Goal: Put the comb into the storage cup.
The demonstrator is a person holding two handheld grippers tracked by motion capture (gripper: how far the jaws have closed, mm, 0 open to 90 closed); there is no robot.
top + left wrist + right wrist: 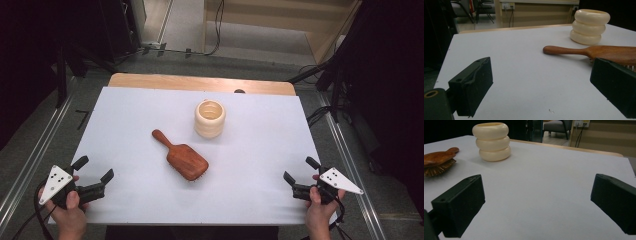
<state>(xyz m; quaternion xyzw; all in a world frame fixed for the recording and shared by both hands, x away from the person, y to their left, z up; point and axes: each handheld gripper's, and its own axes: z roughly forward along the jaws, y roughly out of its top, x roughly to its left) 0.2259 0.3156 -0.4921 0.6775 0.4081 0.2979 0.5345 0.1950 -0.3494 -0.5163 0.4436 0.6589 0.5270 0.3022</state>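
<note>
Lying mid-table: hairbrush (182, 158) near ribbed cup (210, 118).

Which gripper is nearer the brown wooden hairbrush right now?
Left. The left gripper sits near the table's front-left corner, closer to the brown wooden hairbrush; the right gripper is farther off at front right. Both open, touching nothing.

No legible txt — no labels, nos.

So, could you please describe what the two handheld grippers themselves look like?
Both are black. The left gripper and right gripper each have two blocky black jaws, with small holes showing in the gripper views. Each carries a grey three-cornered plate on top, the left one's dotted with dark spots. Dark cables trail back past the hands.
</note>
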